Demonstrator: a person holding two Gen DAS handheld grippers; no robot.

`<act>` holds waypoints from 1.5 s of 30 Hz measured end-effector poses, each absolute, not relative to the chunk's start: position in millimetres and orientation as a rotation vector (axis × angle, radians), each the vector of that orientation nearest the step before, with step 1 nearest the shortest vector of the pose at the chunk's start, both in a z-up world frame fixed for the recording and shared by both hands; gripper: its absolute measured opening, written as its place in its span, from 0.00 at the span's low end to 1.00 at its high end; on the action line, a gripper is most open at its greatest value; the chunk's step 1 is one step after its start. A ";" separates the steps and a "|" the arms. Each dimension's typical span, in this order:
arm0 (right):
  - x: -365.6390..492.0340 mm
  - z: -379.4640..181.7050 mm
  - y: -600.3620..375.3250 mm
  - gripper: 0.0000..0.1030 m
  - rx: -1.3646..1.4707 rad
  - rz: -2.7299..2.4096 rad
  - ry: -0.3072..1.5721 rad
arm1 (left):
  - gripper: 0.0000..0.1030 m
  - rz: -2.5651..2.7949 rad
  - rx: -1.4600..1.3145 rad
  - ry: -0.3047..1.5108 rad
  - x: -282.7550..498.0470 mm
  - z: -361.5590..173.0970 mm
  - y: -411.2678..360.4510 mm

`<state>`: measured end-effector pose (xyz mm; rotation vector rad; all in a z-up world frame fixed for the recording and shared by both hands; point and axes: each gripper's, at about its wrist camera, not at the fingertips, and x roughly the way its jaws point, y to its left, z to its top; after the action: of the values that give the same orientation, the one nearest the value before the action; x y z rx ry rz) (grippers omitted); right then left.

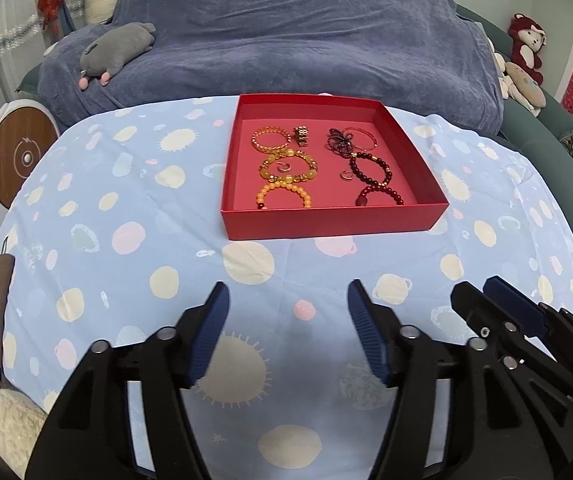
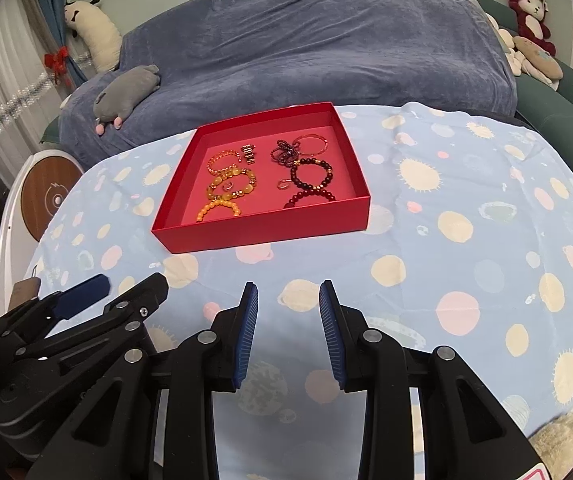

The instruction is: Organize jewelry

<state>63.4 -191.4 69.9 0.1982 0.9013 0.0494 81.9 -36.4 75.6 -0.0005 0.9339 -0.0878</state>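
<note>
Shallow red cardboard box [image 1: 328, 222], open-topped, sits flat on the pale blue planet-print tablecloth [image 1: 126, 216], well ahead of both tools; nearly square, no clear long axis, one wall facing the left gripper square-on, while in the right wrist view the box [image 2: 262, 230] is turned with a near corner at lower left. All jewelry lies inside the box in two columns. Left column, far to near: thin gold bangle [image 1: 271, 139], chunky yellow-and-gold bead bracelet [image 1: 288, 166] with a small ring [image 1: 284, 167] inside its loop, orange bead bracelet [image 1: 284, 196] against the near wall. Small gold ring stack [image 1: 301, 136] stands between the columns at the far end. Right column: tangled dark purple bead strand [image 1: 338, 142] overlapping a thin red bangle [image 1: 362, 138], then two dark red bead bracelets [image 1: 370, 168], [image 1: 380, 196], a small silver ring [image 1: 345, 176] beside them. Left gripper [image 1: 288, 312] hovers over bare cloth near the box's front wall, jaws spread wide, nothing between them. Right gripper [image 2: 288, 308] just beside it, jaws parted and empty. Behind the box, a blue-grey throw-covered sofa [image 1: 286, 40] with a grey plush animal [image 1: 116, 50]. Nothing lies between grippers and box.
</note>
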 end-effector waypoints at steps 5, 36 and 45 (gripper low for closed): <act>59.5 68.6 -198.0 0.46 0.208 0.021 0.897 | 0.70 -0.062 -0.005 0.931 80.8 76.2 -33.0; 58.4 65.4 -208.5 0.93 0.179 -0.038 0.878 | 0.91 0.016 0.004 0.935 82.2 68.4 -16.6; 59.6 65.0 -210.7 0.93 0.178 -0.046 0.877 | 0.91 0.010 0.028 0.935 83.3 67.5 -21.2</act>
<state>59.6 -210.7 65.0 0.1779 0.8768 -0.0462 83.3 -21.2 67.5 0.0279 0.9347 0.0096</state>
